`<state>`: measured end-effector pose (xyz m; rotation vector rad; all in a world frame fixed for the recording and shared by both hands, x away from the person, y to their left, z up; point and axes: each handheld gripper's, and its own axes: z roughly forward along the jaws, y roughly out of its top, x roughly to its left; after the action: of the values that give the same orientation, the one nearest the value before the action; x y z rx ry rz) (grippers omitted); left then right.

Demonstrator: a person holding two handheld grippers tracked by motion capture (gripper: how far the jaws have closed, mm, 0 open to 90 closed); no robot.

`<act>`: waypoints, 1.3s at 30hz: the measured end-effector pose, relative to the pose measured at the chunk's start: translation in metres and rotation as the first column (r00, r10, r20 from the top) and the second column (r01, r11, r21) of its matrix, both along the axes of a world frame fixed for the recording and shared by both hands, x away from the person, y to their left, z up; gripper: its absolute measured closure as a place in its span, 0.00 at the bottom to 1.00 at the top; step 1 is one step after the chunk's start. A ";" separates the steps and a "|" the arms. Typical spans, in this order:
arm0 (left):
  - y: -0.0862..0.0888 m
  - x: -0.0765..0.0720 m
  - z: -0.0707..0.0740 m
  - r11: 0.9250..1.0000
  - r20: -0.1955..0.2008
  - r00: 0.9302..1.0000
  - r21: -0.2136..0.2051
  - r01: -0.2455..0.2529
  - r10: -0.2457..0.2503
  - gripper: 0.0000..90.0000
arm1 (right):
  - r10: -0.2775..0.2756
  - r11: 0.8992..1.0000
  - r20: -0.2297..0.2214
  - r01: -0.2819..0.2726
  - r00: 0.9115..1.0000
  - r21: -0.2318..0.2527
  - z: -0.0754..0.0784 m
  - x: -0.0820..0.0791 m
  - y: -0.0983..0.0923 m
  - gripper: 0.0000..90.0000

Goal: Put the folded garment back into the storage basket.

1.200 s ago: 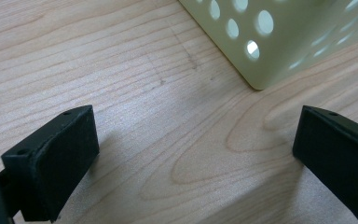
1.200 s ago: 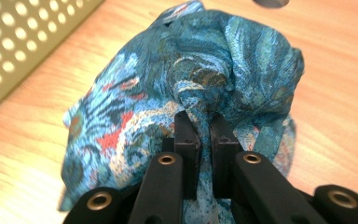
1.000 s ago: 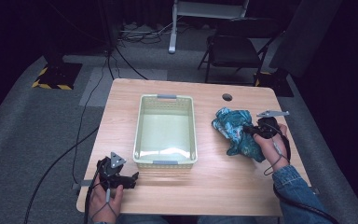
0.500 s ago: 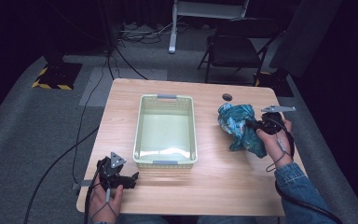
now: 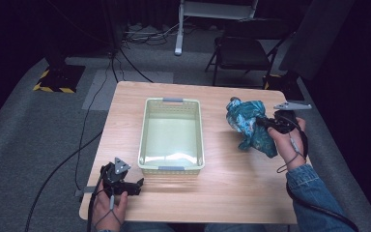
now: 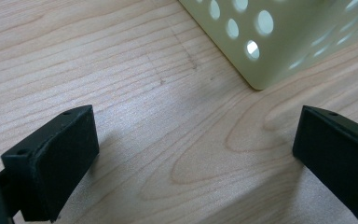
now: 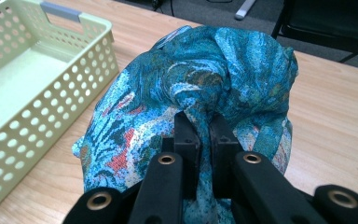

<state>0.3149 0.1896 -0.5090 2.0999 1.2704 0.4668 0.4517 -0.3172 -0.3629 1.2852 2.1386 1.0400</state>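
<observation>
The right claw [image 7: 200,135] has its two black jaws squeezed tight on a fold of the blue patterned cloth [image 7: 200,79]. In the high view the cloth [image 5: 249,125] is a crumpled bunch on the right side of the desk [image 5: 232,193]. It looks partly lifted, with a tail hanging down toward the wood, though it is hard to tell if that tail touches.

The pale green basket [image 5: 172,166] sits in the middle of the desk, and nothing is in it. It lies to the left of the cloth, with a strip of bare wood between them. Its long side runs away from the person. In the right gripper view the basket [image 7: 23,116] is off to the left of the bundle, with its holey wall facing the cloth.

The left claw [image 5: 137,186] rests near the front left corner of the desk, beside the basket's near corner. Its jaws are spread wide with only wood between them.

The right hand is the one with the cloth, so it is the better one for a move. If the cloth is meant for the basket, it would have to go up, left over the wall, and down.
</observation>
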 end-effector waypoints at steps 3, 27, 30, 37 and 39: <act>0.000 0.000 0.000 1.000 0.000 1.000 0.001 0.001 -0.001 0.00 | -0.001 1.000 0.010 0.001 1.000 0.005 0.005 0.000 0.002 0.94; 0.000 0.000 0.000 1.000 0.000 1.000 -0.001 0.000 0.000 0.00 | -0.001 0.998 0.104 -0.005 0.995 0.058 0.037 -0.001 0.019 0.94; 0.000 0.000 0.000 1.000 0.000 1.000 0.001 0.001 -0.001 0.00 | 0.003 0.998 0.113 -0.010 0.994 0.064 0.040 -0.001 0.023 0.94; 0.000 0.000 0.000 1.000 0.000 1.000 -0.001 0.000 0.000 0.00 | 0.010 0.997 0.125 -0.020 0.992 0.079 0.046 -0.001 0.031 0.94; 0.000 0.000 0.000 1.000 0.001 1.000 0.000 0.000 0.000 0.00 | 0.010 0.997 0.129 -0.021 0.992 0.078 0.048 -0.002 0.033 0.94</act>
<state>0.3150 0.1897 -0.5090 2.1000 1.2697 0.4675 0.4499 -0.2840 -0.3151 1.2039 2.0328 1.1913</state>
